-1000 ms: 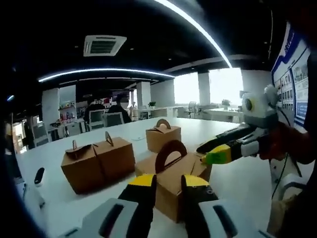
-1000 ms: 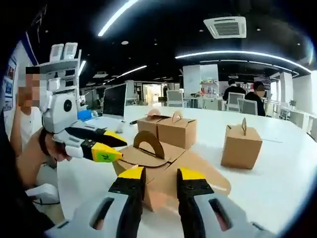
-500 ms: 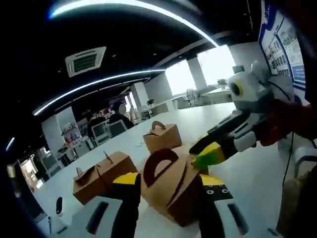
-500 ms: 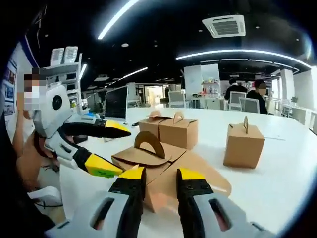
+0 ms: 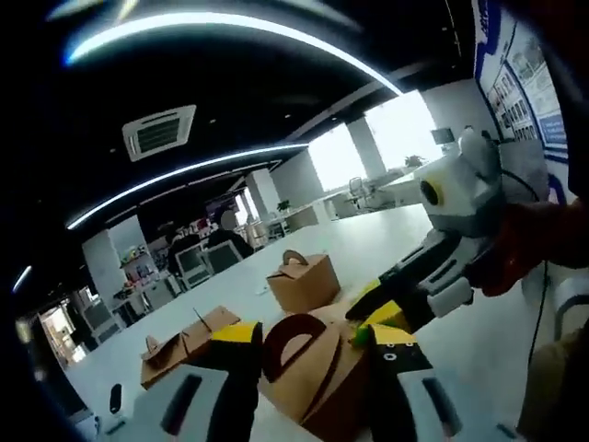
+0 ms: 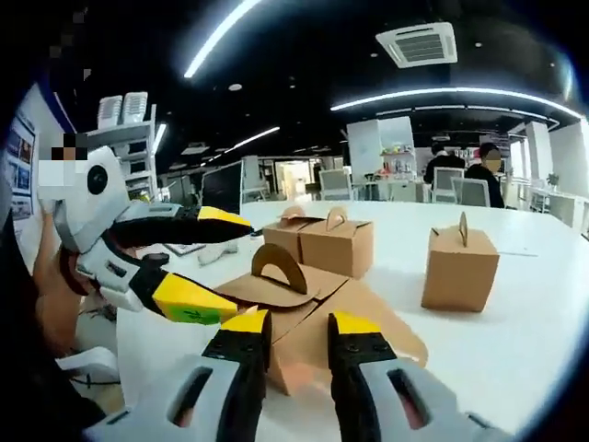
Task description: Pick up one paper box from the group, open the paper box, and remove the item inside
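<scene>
Four paper boxes on bench (image 6: pixel 515 341) | left gripper (image 5: pixel 313 343) jaws spread around nearest box (image 5: pixel 317 373) | right gripper (image 6: pixel 290 329) jaws parted at its flap

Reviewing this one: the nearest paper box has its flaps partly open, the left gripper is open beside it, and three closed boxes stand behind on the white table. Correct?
Nearly. The left gripper view shows four closed boxes: two boxes, a lone box, and the opening box between the left gripper's jaws.
</scene>
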Demonstrator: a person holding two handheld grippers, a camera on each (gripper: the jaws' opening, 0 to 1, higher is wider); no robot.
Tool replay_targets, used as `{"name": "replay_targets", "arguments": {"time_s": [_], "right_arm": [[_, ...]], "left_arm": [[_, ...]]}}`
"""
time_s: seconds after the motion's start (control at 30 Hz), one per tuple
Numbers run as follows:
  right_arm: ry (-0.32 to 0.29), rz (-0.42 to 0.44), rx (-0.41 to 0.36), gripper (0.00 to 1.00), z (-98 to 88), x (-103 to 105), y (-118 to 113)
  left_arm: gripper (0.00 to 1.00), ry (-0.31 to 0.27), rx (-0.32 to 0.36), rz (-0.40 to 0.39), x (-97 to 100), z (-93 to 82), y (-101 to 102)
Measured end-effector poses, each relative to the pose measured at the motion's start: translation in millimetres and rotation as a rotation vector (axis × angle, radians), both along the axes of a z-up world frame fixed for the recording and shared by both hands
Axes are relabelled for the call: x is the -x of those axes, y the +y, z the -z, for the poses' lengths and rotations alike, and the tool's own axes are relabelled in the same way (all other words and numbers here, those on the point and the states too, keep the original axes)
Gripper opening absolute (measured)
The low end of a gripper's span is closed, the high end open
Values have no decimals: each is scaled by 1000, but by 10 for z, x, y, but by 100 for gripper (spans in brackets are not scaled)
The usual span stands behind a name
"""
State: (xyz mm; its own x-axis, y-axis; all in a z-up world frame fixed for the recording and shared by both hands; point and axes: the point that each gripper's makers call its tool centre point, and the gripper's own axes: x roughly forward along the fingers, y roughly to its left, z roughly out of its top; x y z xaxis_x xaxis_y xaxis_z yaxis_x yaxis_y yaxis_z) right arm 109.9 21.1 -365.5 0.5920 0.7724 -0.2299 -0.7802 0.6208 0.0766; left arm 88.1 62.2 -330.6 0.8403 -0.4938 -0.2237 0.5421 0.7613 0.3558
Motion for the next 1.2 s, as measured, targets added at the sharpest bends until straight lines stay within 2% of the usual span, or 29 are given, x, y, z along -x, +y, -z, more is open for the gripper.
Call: {"name": "replay_targets", "arguments": {"time_s": [0.07, 0.17, 0.23, 0.3, 0.63, 0.7, 0.8, 1.03, 1.2], "right_arm": [[-4, -10, -6, 26, 0, -3, 2], [29, -21, -49, 26, 12, -8, 2], [34, -22, -57, 26, 13, -9, 1], [31, -23, -53, 26, 11, -5, 6], [28, -26, -65, 26, 8, -5, 9], [24, -25, -62, 26, 7, -7, 10], [21, -25, -57, 26, 5, -6, 13], [12, -32, -49, 24, -1, -5, 34], [7, -31, -31, 23, -1, -26, 59]], "left_arm": [[46, -7, -23, -18, 24, -16, 39], [46, -38, -49, -65, 48, -91, 127], [45, -35, -59, -85, 45, -92, 173], [45, -1, -93, -119, 10, -24, 250], [45, 52, -140, -103, -117, 119, 213], [45, 72, -177, -108, -146, 176, 230], [44, 74, -198, -110, -157, 177, 229], [42, 37, -315, -112, -174, 158, 186], [42, -18, -409, -130, -206, 117, 193]]}}
